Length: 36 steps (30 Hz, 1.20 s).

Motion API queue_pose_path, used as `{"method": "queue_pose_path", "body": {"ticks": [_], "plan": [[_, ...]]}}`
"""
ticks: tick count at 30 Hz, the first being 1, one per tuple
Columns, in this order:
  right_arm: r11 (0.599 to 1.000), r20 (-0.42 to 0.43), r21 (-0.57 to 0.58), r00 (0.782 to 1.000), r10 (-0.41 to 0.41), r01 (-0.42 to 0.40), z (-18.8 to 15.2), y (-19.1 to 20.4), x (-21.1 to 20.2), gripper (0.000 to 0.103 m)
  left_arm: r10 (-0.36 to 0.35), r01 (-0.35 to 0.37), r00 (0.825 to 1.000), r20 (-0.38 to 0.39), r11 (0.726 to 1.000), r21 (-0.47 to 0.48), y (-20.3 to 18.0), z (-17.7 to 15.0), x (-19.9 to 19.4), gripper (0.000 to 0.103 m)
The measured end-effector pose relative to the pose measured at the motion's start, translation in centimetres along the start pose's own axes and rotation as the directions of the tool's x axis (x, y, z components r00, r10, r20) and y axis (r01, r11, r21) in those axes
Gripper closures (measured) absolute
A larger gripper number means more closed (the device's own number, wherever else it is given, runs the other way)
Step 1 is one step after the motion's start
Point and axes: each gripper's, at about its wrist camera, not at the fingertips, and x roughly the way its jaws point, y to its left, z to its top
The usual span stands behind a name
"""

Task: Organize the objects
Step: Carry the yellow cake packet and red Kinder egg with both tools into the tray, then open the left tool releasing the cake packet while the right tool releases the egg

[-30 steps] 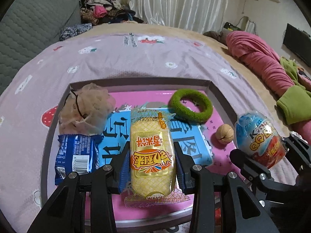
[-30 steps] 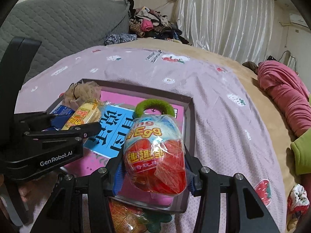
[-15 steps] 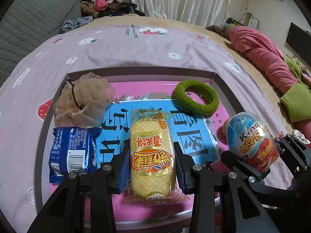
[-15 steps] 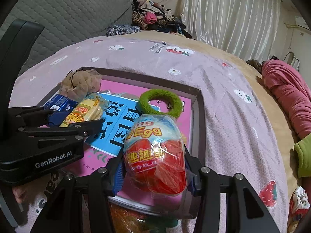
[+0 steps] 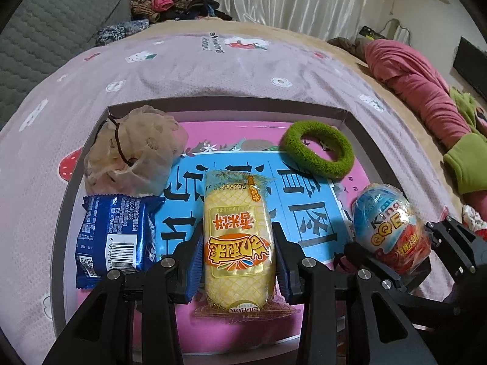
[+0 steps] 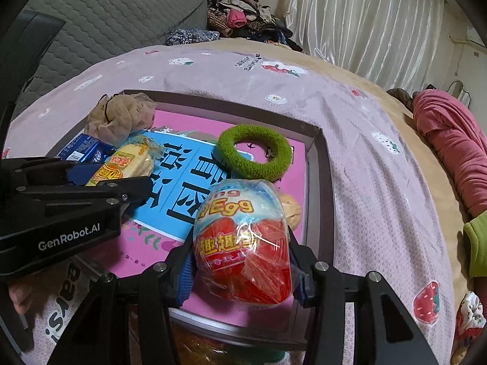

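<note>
A shallow grey-rimmed tray [image 5: 231, 102] with a pink and blue printed floor lies on the bed. My left gripper [image 5: 238, 254] is shut on a yellow rice-cracker packet [image 5: 237, 243] and holds it over the tray's near middle. My right gripper [image 6: 242, 266] is shut on a wrapped toy egg [image 6: 243, 240], over the tray's near right corner; the egg also shows in the left wrist view [image 5: 392, 231]. In the tray lie a blue biscuit packet [image 5: 117, 237], a beige mesh pouf [image 5: 134, 152], a green fuzzy ring [image 5: 316, 149] and a walnut [image 6: 290, 208].
The tray rests on a pink patterned bedspread [image 5: 213, 70]. A rolled pink blanket [image 5: 420, 91] and green cloth [image 5: 465, 164] lie at the right. A grey quilted headboard [image 6: 106, 9] and a clothes pile [image 6: 243, 18] stand behind. An orange packet [image 6: 213, 349] lies under the tray's near edge.
Both grippers have moved forward over the tray with their packets still held. The toy egg now hides the walnut in the left wrist view.
</note>
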Motion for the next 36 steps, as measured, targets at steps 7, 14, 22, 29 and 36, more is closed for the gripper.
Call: {"method": "queue_pose_path", "body": {"ticks": [7, 14, 22, 29, 36], "plan": [[1.0, -0.001, 0.001, 1.0, -0.008, 0.008, 0.0, 0.1, 0.1, 0.052, 0.004, -0.004, 1.0, 0.0, 1.0, 0.002, 0.1, 0.0, 0.0, 0.061], [1.0, -0.01, -0.006, 1.0, -0.01, 0.01, 0.0, 0.2, 0.2, 0.052, -0.002, 0.002, 1.0, -0.002, 1.0, 0.0, 0.2, 0.0, 0.1, 0.06], [1.0, -0.016, -0.001, 1.0, -0.009, 0.009, 0.0, 0.0, 0.3, 0.052, 0.029, -0.028, 1.0, -0.009, 0.999, 0.024, -0.1, -0.1, 0.1, 0.051], [1.0, -0.015, -0.003, 1.0, -0.018, 0.018, -0.1, 0.0, 0.1, 0.047, 0.038, -0.038, 0.999, -0.001, 0.999, 0.036, -0.2, 0.0, -0.4, 0.033], [1.0, -0.006, 0.0, 1.0, -0.023, 0.023, 0.1, -0.2, -0.2, 0.045, 0.033, -0.034, 0.999, 0.015, 0.999, 0.032, 0.1, 0.2, -1.4, 0.029]]}}
